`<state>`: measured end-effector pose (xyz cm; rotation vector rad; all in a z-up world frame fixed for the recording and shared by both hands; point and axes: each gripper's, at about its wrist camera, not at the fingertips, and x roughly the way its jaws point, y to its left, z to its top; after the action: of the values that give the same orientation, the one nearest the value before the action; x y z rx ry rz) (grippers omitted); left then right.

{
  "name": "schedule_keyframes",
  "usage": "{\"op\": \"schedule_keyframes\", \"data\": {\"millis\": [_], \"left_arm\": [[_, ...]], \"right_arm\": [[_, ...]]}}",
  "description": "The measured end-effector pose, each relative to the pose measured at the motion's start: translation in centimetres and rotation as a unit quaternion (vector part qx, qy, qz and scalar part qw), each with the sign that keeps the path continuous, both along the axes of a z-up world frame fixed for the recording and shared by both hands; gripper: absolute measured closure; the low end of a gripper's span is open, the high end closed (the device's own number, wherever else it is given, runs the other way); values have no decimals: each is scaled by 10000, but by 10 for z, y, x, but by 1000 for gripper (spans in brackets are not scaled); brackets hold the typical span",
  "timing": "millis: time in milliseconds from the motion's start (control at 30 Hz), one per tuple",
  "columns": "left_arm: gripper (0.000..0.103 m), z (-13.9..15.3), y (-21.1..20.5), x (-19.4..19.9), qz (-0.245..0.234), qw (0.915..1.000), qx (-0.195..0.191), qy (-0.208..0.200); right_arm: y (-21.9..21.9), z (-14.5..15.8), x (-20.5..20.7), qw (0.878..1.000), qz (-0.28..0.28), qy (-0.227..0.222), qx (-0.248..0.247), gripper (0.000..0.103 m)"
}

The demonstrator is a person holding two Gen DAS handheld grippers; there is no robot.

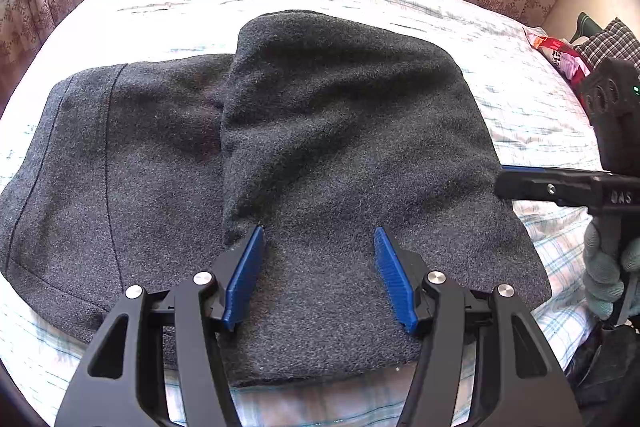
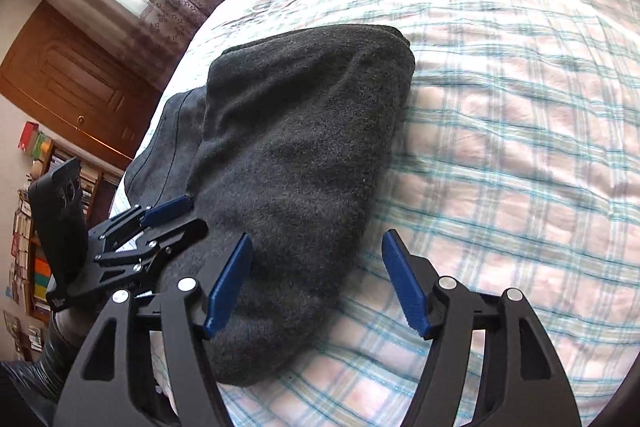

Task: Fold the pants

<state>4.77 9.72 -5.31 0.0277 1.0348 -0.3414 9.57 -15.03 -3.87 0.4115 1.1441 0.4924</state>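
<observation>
Folded pants straight ahead of both open grippers

The pants (image 1: 312, 163) lie on the bed (image 1: 532, 115), long axis crosswise. The left hand-held gripper (image 1: 318, 239), released, hovers over their near folded edge and looks nearer; the right hand-held gripper (image 2: 316, 247), also released, straddles their right-hand edge.

Each tool, left tool (image 1: 319, 277) and right tool (image 2: 316, 281), has black linkage arms, silver pivot screws and ribbed blue fingers (image 1: 244, 279); a grey-green glove (image 1: 606, 273) covers the hand.
</observation>
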Motion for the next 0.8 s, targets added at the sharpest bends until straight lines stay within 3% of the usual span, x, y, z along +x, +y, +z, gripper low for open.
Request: {"op": "schedule_keyframes", "data": {"millis": [100, 200, 367, 567, 700, 800], "left_arm": [[42, 7, -1, -3, 198, 9998, 23, 17], [31, 19, -3, -9, 312, 9994, 16, -178], [31, 22, -1, -9, 377, 9989, -53, -264], [31, 7, 26, -1, 852, 9959, -272, 168], [31, 6, 35, -1, 1016, 9942, -336, 128], [31, 1, 29, -2, 877, 9956, -317, 80]], "right_arm": [[0, -4, 13, 9995, -162, 99, 264, 36], [-1, -4, 25, 9987, -259, 116, 426, 36], [-1, -14, 40, 9976, -353, 282, 524, 36], [-1, -24, 41, 9967, -376, 396, 600, 35], [-8, -40, 45, 9917, -466, 563, 1054, 34], [-4, -44, 47, 9898, -349, 559, 1262, 45]]}}
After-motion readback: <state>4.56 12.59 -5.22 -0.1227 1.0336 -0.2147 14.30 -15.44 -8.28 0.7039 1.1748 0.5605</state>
